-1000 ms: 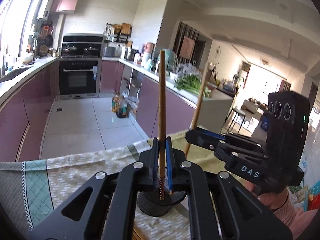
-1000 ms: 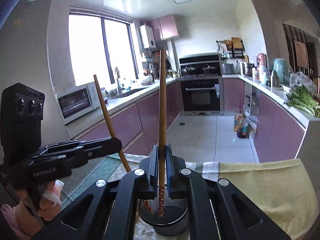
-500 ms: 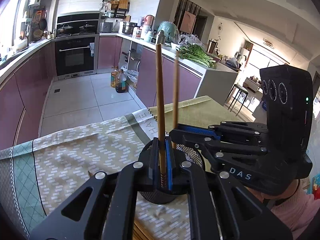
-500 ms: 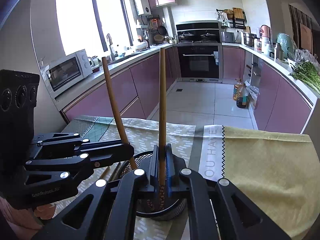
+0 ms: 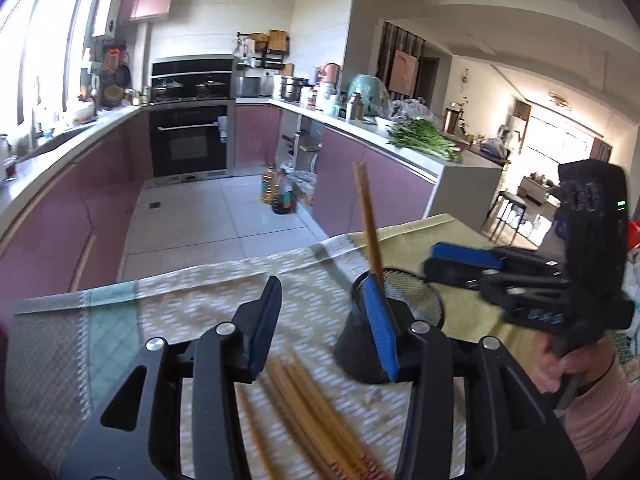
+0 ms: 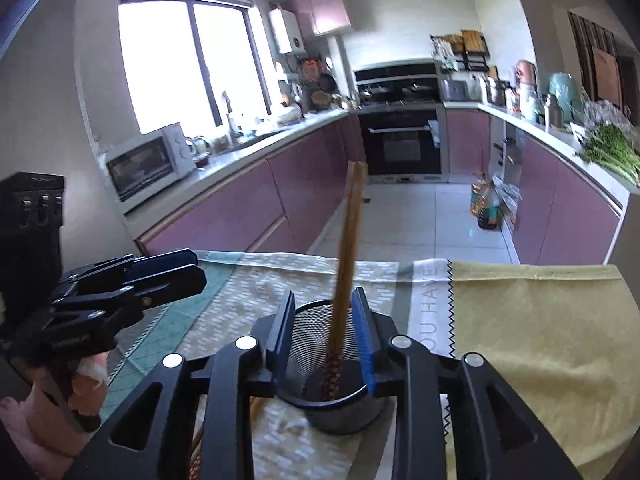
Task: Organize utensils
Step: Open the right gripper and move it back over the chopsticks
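Two chopsticks (image 6: 349,256) are seen standing, tilted, in the black mesh holder (image 6: 308,344), which sits directly between and just ahead of the fingers of the right hand-held gripper (image 6: 326,328). That gripper is spread open with nothing clamped. The left hand-held gripper (image 5: 326,322) is likewise held open and empty; the holder (image 5: 404,300) lies just beyond its right finger, and a loose bundle of chopsticks (image 5: 308,408) is spread on the cloth-covered tabletop (image 5: 192,308) between and beneath its fingers.

Since the right fingers straddle the holder's rim, the light holder could be tipped if it is clipped on withdrawal. The leaning chopsticks could be knocked out likewise. Because the bundle is packed close, several sticks could be pinched at once, or scattered, should the left gripper be closed carelessly.
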Action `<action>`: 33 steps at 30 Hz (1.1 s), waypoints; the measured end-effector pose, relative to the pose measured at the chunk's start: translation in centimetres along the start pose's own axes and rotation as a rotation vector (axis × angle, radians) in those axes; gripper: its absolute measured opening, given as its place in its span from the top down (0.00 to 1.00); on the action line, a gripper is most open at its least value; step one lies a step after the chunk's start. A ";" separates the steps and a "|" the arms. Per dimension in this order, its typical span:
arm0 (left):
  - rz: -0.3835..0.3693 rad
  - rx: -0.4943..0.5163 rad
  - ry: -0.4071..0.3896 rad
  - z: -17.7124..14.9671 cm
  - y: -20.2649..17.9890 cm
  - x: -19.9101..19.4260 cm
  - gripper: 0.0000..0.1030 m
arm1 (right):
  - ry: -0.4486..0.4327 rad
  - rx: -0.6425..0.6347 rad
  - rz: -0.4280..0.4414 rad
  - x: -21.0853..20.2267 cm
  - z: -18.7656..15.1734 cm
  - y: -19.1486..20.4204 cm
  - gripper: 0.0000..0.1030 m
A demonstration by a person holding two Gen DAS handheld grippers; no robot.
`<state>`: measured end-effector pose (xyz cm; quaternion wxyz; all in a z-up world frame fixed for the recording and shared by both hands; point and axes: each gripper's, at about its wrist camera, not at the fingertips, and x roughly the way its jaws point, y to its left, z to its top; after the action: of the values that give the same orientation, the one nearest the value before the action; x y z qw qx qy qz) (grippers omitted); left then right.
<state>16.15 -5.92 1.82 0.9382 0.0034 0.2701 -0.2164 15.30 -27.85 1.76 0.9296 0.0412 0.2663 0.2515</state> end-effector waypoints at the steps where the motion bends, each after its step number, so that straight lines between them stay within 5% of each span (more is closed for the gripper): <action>1: 0.020 0.003 0.005 -0.6 0.5 -0.6 0.58 | -0.001 -0.018 0.018 -0.4 -0.4 0.7 0.66; 5: 0.093 0.000 0.075 -3.5 2.2 -1.5 0.56 | 0.033 -0.074 0.065 -0.6 -2.4 3.0 0.65; 15: 0.117 -0.106 0.263 -11.7 5.5 0.6 0.56 | 0.249 -0.028 0.071 4.8 -8.0 4.6 0.65; 33: 0.115 -0.093 0.334 -13.2 4.2 2.8 0.64 | 0.348 -0.011 0.023 7.1 -9.7 5.5 0.71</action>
<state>13.31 -1.65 -11.31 0.8904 0.0115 0.4310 -0.1460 13.08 -20.12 -8.74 0.8668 -0.0051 0.4212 0.2668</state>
